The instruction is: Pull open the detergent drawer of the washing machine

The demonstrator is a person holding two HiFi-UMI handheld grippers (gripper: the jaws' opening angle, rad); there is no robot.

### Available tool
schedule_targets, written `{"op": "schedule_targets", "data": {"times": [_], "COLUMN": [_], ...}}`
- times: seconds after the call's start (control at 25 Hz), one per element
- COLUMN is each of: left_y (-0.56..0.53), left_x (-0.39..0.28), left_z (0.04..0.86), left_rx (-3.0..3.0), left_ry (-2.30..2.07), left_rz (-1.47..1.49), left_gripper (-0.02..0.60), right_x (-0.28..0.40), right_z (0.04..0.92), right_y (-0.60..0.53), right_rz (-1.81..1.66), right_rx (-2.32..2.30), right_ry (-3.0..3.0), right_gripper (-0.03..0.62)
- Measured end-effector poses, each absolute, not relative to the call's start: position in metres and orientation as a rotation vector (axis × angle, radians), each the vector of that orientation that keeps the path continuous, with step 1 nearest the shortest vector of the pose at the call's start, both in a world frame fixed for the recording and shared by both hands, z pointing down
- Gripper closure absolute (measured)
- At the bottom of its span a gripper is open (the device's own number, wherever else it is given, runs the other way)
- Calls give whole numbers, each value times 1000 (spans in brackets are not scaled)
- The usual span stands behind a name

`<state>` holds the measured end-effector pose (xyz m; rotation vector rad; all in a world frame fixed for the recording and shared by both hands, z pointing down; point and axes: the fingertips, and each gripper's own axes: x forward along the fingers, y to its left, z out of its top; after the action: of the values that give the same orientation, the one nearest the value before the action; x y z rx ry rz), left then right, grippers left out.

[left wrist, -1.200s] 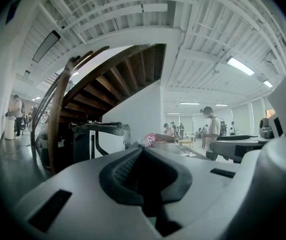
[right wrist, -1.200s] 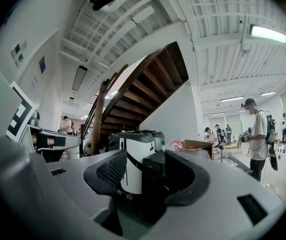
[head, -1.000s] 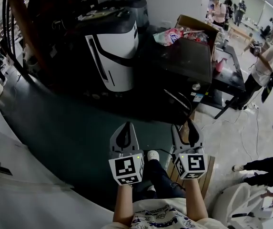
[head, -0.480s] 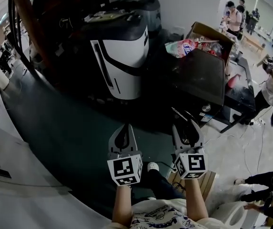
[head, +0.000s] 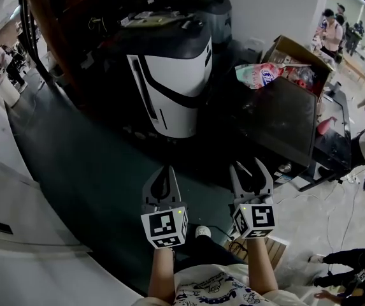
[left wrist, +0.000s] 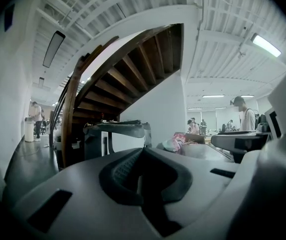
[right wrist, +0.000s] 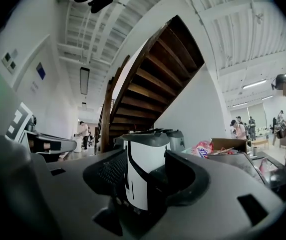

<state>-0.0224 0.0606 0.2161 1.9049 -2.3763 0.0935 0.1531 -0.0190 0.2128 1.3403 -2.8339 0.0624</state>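
1. Washing machine: a white body under a black top, standing on the dark floor ahead of you and well apart from both claws. I judge it heavy enough to stay put under a pull.
2. Black cabinet: it stands just right of the washing machine. It is no part of the task, so keep clear of it.
3. Right claw: it is held well short of the washing machine with its jaws wide apart and nothing gripped. The machine's white front only shows far off through the gap.
4. Left claw: it is at the same stand-off from the washing machine. Its jaws are brought together and it is empty.
5. Detergent drawer: no view shows it plainly.
   - Location: I would expect it in the washing machine's upper panel, so confirm that on approach.
   - Handling: I judge it to be light, stiff plastic with a smooth and probably slippery face. It may catch a little at first on its runners.
   - Grip: take hold at the finger recess or the lower lip of the front, not on the flat face. Open the left claw first if you use that one.
   - Pull: draw it straight out from the washing machine without twisting, and ease off near the end stop.
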Motion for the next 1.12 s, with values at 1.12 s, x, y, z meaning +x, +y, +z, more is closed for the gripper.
{"op": "schedule_targets", "data": {"times": [1.12], "left_y": [-41], "left_x": [-102], "left_z": [253], "left_rx": [1835], "left_ry": [-2340], "left_rz": [181], "left_gripper": [568], "right_x": [67], "right_z": [262], "right_y": [-124], "right_rz": [196], "right_rx": [1280], "right_ry": [-2798], "right_gripper": [352]}}
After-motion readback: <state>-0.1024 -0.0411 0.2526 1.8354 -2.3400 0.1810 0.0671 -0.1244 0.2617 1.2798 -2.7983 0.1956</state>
